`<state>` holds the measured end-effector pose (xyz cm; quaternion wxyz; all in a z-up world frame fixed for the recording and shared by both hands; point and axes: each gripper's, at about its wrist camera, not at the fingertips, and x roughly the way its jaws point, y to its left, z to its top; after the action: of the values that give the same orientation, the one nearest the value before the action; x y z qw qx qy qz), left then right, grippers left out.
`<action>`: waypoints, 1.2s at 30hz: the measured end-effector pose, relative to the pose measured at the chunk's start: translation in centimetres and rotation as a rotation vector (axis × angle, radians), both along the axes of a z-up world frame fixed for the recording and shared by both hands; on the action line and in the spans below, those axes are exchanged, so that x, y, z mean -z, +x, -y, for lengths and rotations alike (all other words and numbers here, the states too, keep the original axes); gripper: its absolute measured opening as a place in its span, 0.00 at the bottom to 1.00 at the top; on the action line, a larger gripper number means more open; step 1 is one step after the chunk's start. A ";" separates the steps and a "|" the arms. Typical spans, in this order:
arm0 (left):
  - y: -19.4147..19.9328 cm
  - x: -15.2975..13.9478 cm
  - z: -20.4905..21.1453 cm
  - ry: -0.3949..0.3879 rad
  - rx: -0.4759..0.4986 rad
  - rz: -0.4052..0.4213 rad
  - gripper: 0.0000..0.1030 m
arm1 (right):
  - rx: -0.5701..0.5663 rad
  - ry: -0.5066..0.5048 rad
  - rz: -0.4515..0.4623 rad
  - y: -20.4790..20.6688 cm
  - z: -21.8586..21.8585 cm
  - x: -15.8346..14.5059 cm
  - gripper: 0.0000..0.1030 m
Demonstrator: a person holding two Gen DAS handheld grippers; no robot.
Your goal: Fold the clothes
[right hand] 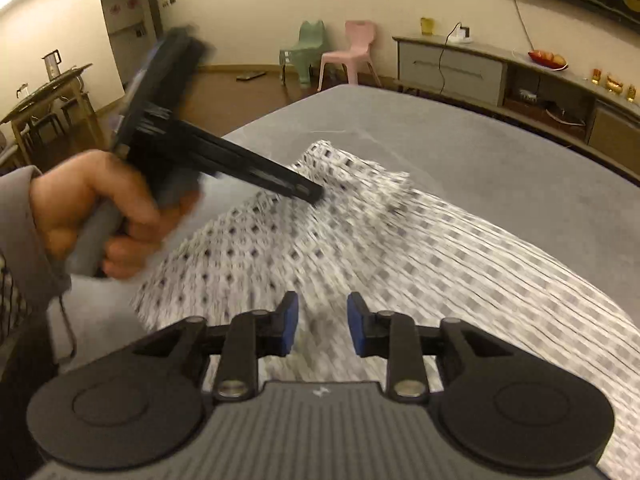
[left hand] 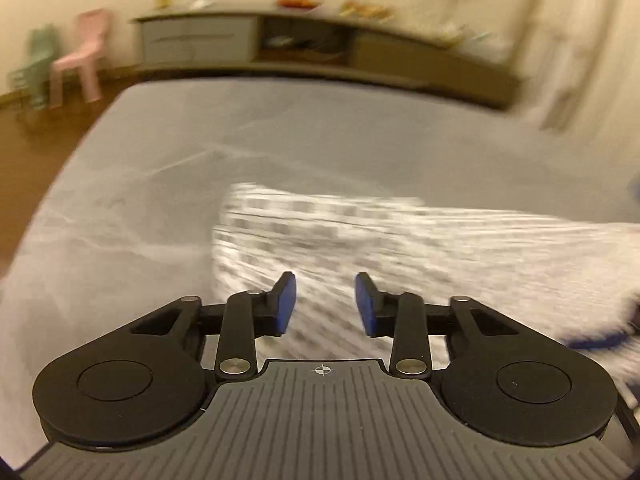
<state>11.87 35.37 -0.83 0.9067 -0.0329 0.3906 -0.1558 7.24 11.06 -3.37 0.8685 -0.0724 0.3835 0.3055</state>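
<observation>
Both grippers I ran stood spread with nothing between their pads: the left gripper (left hand: 325,300) and the right gripper (right hand: 322,322) hung low in frame over the checked white garment (right hand: 400,248), which lay, rumpled as far as the blur allowed, across the grey bed (right hand: 500,152). At mid left, a hand (right hand: 100,212) gripped the left tool.

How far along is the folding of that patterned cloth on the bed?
Early on. The white grey-checked garment lies spread and rumpled on the grey bed, with no neat fold visible. Both the left tongs and right tongs are open and empty above it. Gripping and folding remain.
</observation>
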 end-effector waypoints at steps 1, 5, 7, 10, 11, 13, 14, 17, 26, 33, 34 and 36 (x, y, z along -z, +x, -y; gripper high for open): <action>-1.8 -0.5 0.6 -0.023 0.043 0.006 0.34 | 0.023 -0.013 0.006 -0.4 1.6 0.2 0.32; -8.0 -0.9 4.3 -0.048 0.183 0.012 0.37 | 0.238 -0.057 -0.045 0.2 8.7 2.0 0.34; -9.8 0.4 6.9 0.013 0.202 0.029 0.37 | 0.301 -0.057 -0.055 0.3 10.8 3.0 0.34; -10.4 1.7 9.1 0.150 0.165 0.059 0.37 | 0.336 -0.078 -0.033 0.0 11.9 4.2 0.34; -10.4 2.0 9.0 0.181 0.146 0.056 0.37 | 0.335 -0.085 -0.026 -0.1 12.0 4.7 0.34; -10.3 2.6 8.8 0.242 0.108 0.048 0.39 | 0.332 -0.102 -0.005 -0.6 12.3 5.3 0.33; -10.3 2.9 8.7 0.273 0.089 0.045 0.29 | 0.333 -0.113 0.006 -0.8 12.5 5.3 0.34; -10.2 3.6 7.9 0.340 0.034 0.025 0.26 | 0.343 -0.100 0.012 -1.0 13.4 5.4 0.34; -13.2 1.2 7.5 0.210 0.074 0.055 0.38 | 0.350 0.047 -0.061 -0.4 13.8 3.8 0.36; -13.7 0.2 0.0 0.001 -0.091 0.038 0.43 | 0.101 0.267 -0.201 1.4 5.2 1.2 0.37; -13.3 0.5 -0.7 0.004 -0.130 0.024 0.44 | 0.069 0.281 -0.217 1.9 3.5 1.5 0.38; -12.3 1.3 -1.7 0.019 -0.198 0.000 0.45 | 0.057 0.251 -0.229 2.8 0.0 2.9 0.38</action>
<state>-0.47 37.11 -2.10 0.9179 -0.0629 0.3868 -0.0615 10.07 11.07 -6.30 0.8298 0.0826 0.4406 0.3322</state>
